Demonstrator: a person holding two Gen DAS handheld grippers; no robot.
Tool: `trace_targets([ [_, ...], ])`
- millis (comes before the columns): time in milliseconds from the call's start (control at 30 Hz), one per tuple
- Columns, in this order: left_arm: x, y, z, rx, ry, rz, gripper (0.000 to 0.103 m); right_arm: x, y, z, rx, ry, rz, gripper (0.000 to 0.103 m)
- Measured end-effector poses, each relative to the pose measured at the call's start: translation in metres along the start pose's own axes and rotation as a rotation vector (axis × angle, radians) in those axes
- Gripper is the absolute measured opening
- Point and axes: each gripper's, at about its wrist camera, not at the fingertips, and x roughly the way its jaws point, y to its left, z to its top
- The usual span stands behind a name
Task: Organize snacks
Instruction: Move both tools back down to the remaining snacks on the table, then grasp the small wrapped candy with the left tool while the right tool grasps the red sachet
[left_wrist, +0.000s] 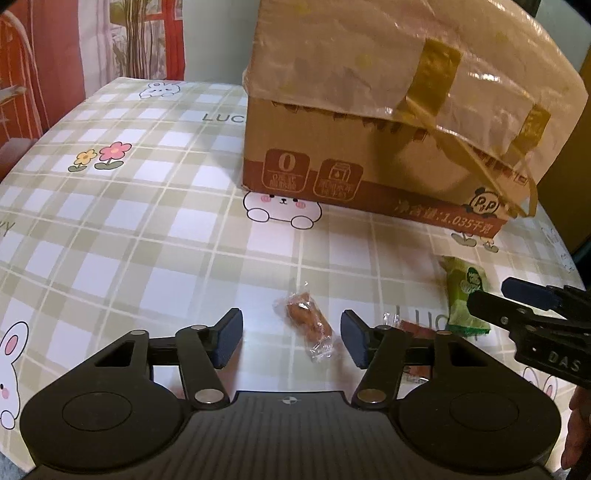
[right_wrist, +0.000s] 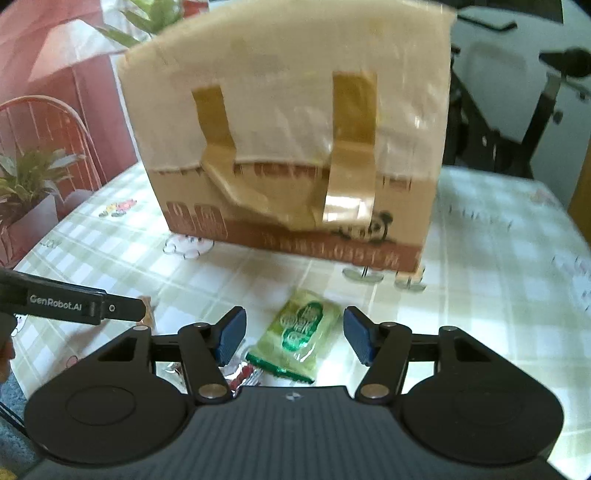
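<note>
A brown snack in a clear wrapper lies on the checked tablecloth between the pads of my left gripper, which is open and not touching it. A green snack packet lies between the pads of my right gripper, also open, with gaps on both sides. The same green packet shows at the right of the left wrist view, partly behind the right gripper. A red-wrapped snack lies under the right gripper's left finger. The left gripper enters the right wrist view from the left.
A taped cardboard box stands on the table just beyond the snacks. A chair and a potted plant stand past the table's left edge. A hand shows at the right edge.
</note>
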Motion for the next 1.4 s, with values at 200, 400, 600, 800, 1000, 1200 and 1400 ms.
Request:
trace_targets([
  [200,0.005,-0.001,0.0,0.003,-0.006,0.007,0.059,0.017,-0.001,-0.001,0.02,0.039,-0.012,0.062],
  [400,0.008,-0.005,0.001,0.028,-0.015,0.021,0.05,0.022,-0.002,-0.002,0.029,0.05,-0.016,0.062],
  [600,0.007,-0.008,-0.001,0.061,-0.025,0.003,0.018,0.023,0.0,-0.001,0.025,0.044,-0.028,0.062],
  [800,-0.003,-0.003,0.0,0.079,-0.045,-0.022,0.018,0.008,0.01,-0.002,-0.036,0.009,-0.003,0.062],
  [1000,-0.013,0.004,-0.001,0.068,-0.04,-0.04,0.018,0.003,0.032,-0.006,-0.176,0.036,0.081,0.062],
  [1200,-0.017,0.013,-0.008,0.035,-0.023,-0.052,0.018,0.005,0.058,-0.017,-0.362,0.074,0.139,0.061],
  [1400,-0.023,0.021,-0.01,0.014,-0.036,-0.062,0.018,0.023,0.064,-0.017,-0.465,0.137,0.15,0.06],
])
